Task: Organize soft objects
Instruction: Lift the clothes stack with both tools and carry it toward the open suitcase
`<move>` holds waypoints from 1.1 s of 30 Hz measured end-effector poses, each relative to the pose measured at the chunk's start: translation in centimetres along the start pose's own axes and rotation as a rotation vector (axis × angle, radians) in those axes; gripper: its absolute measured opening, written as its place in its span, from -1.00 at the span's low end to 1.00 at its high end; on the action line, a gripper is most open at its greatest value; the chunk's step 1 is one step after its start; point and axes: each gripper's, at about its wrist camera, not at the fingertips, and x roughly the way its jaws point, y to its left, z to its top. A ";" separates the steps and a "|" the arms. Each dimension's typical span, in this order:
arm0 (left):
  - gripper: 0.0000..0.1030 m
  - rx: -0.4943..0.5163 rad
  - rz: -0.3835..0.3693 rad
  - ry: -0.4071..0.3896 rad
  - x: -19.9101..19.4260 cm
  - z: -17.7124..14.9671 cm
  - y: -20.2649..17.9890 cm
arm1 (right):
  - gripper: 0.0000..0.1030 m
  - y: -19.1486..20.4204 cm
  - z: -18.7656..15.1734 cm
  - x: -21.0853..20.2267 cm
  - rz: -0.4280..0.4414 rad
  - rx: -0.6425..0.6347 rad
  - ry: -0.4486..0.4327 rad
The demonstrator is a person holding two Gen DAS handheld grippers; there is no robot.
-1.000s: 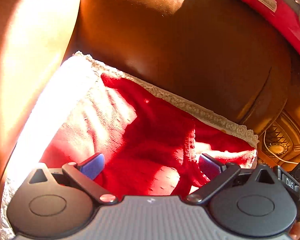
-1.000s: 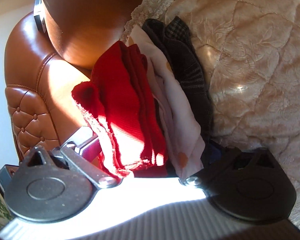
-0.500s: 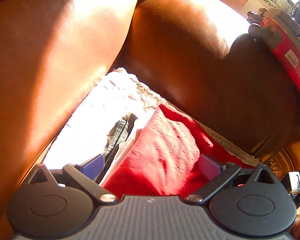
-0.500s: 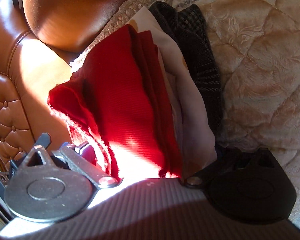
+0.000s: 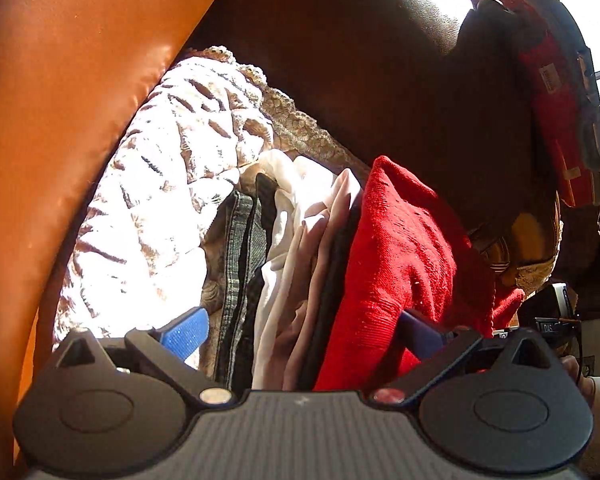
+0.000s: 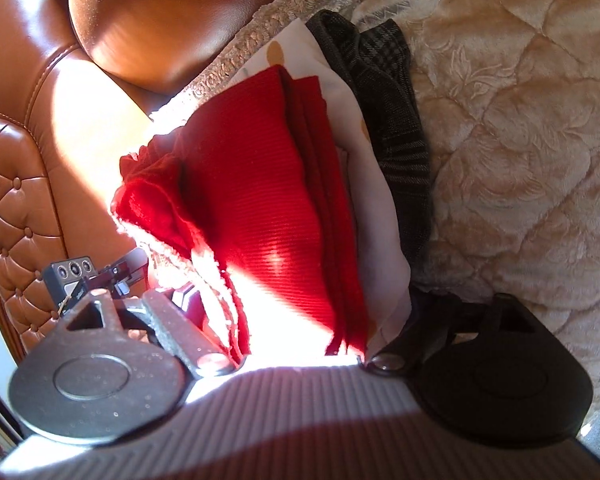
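Note:
A stack of folded clothes [image 5: 300, 264] lies edge-on on the quilted sofa cover [image 5: 160, 200]: denim against the quilt, then white and pink pieces, with a red knit [image 5: 400, 248] on the outer side. My left gripper [image 5: 302, 334] is open and straddles the stack's near end. One blue pad [image 5: 184, 336] sits just off the denim and the other presses the red knit. From the opposite end, my right gripper [image 6: 308, 304] is spread wide around the same stack [image 6: 340, 184], red knit [image 6: 260, 200] by one finger and plaid cloth [image 6: 400, 128] by the shadowed one.
Brown leather sofa back [image 5: 60, 120] and cushion [image 5: 360, 60] close in around the stack. The tufted armrest [image 6: 12, 216] stands just beyond it, with the cream quilt [image 6: 520, 140] spreading the other way. A red object [image 5: 556, 112] leans behind the sofa. A hand [image 5: 580, 380] shows at the edge.
My left gripper swung from looking down on the red knit to facing the stack edge-on, its fingers now on either side. The right gripper shifted slightly, with the stack still between its fingers.

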 end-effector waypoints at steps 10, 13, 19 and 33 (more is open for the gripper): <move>1.00 -0.071 -0.258 0.057 4.0 -0.3 4.7 | 0.87 1.9 1.4 0.6 -0.013 -0.007 0.009; 1.00 -0.046 -0.311 0.071 5.2 0.0 4.5 | 0.87 2.5 2.0 0.8 -0.015 -0.025 0.019; 1.00 0.090 -0.338 0.152 8.3 0.9 0.4 | 0.94 4.6 2.4 1.1 -0.045 -0.055 -0.007; 0.79 0.075 -0.107 0.005 7.4 -2.1 -6.8 | 0.42 10.7 2.3 0.7 -0.147 -0.156 -0.127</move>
